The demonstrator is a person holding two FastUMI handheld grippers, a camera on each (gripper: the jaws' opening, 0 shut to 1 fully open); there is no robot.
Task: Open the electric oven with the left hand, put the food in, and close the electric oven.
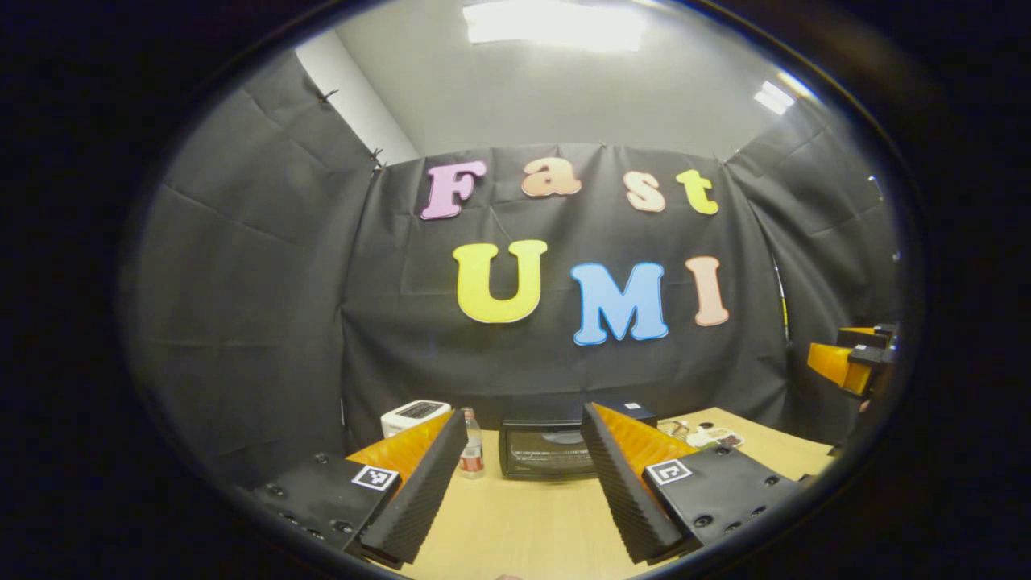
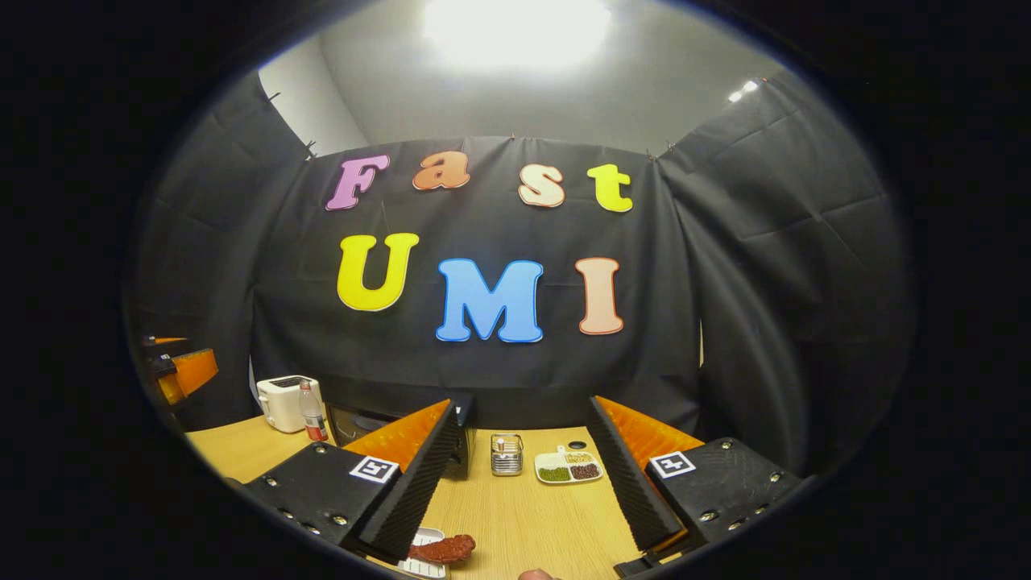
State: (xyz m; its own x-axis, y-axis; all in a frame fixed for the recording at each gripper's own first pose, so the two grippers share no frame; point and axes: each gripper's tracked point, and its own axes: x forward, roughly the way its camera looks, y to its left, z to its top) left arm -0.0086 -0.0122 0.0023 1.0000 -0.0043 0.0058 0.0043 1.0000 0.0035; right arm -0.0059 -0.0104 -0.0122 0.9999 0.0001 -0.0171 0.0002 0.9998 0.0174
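While the oven (image 1: pixel 541 449) sat shut at the tabletop's (image 1: pixel 515 524) back w/ food (image 2: pixel 443 549) well in front, both grippers, left (image 1: pixel 523 483) & right (image 2: pixel 515 491), hung wide open, empty; next: left reaches oven door.

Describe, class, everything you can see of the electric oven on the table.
The electric oven is a small black box with a dark glass door, which is shut. It stands upright on the wooden table near the back, against the black cloth wall. A bottle stands just to its left and a white toaster beyond that. Nothing touches it; the open left gripper is held well short of it.
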